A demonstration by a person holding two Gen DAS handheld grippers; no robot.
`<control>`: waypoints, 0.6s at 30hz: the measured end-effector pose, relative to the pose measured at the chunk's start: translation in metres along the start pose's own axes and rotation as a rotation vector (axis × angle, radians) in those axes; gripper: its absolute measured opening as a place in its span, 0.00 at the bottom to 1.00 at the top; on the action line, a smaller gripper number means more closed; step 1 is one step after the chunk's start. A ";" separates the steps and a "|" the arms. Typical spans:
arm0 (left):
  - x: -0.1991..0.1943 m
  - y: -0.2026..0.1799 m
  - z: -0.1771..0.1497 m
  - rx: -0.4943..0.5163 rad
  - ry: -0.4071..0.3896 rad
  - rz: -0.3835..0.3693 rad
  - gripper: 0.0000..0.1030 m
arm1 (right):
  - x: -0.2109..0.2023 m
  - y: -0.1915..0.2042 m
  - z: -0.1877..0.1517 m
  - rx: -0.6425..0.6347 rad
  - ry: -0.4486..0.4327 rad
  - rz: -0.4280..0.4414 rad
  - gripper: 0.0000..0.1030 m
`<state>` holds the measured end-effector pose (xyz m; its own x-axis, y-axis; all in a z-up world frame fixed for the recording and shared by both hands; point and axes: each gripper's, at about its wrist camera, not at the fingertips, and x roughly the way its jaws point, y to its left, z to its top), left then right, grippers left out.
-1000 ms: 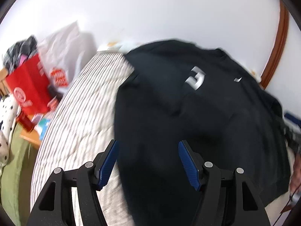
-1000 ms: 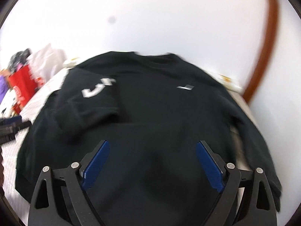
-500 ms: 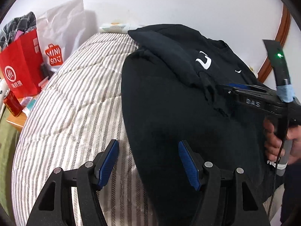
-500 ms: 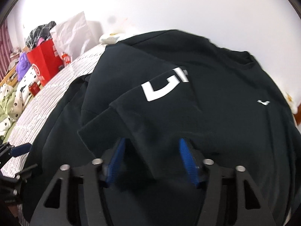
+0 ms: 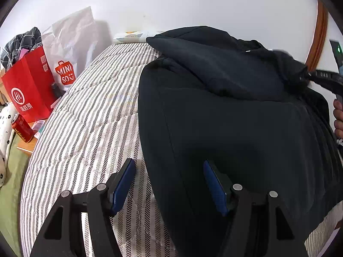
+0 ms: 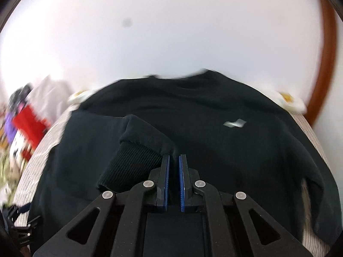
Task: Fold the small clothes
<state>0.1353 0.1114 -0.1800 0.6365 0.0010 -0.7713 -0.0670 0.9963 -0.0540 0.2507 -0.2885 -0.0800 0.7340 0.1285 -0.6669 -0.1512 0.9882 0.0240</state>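
Since half a second ago the sleeve of the black sweatshirt has been carried across the garment's chest: its white lettering, then facing up, is now out of sight, and the ribbed cuff hangs just left of the right gripper. That gripper's jaws have just been closing; they now stand pressed almost together with a fold of the sleeve's fabric pinched at their tips. From the left wrist camera the same sleeve stretches as a raised band from the garment's far left shoulder toward the right gripper at the picture's right edge, where a person's hand holds the handle.

The sweatshirt lies spread on a striped mattress, collar toward the white wall, with a small pale logo on its chest. Its near left edge runs between the fingers of the left gripper, whose blue pads stand apart: one pad over bare striped cover, the other over black cloth. Nothing is clamped there; whether the pads touch the fabric cannot be told.

Beyond the mattress's left side stand a red paper bag and a white shopping bag, with a red drink can on a low wooden surface beside them. A curved wooden frame rises against the wall on the right.
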 end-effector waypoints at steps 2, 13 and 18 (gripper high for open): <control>0.000 -0.001 0.000 0.000 0.007 0.002 0.61 | -0.001 -0.030 -0.004 0.046 0.014 -0.062 0.04; -0.021 0.000 -0.022 -0.001 0.025 -0.046 0.61 | -0.049 -0.077 -0.080 0.086 0.096 -0.221 0.61; -0.036 -0.006 -0.036 0.032 0.026 -0.055 0.60 | -0.079 -0.102 -0.135 0.096 0.197 -0.249 0.62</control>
<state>0.0850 0.1025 -0.1744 0.6183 -0.0556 -0.7840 -0.0073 0.9971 -0.0764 0.1192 -0.4110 -0.1300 0.5971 -0.1272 -0.7921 0.0864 0.9918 -0.0941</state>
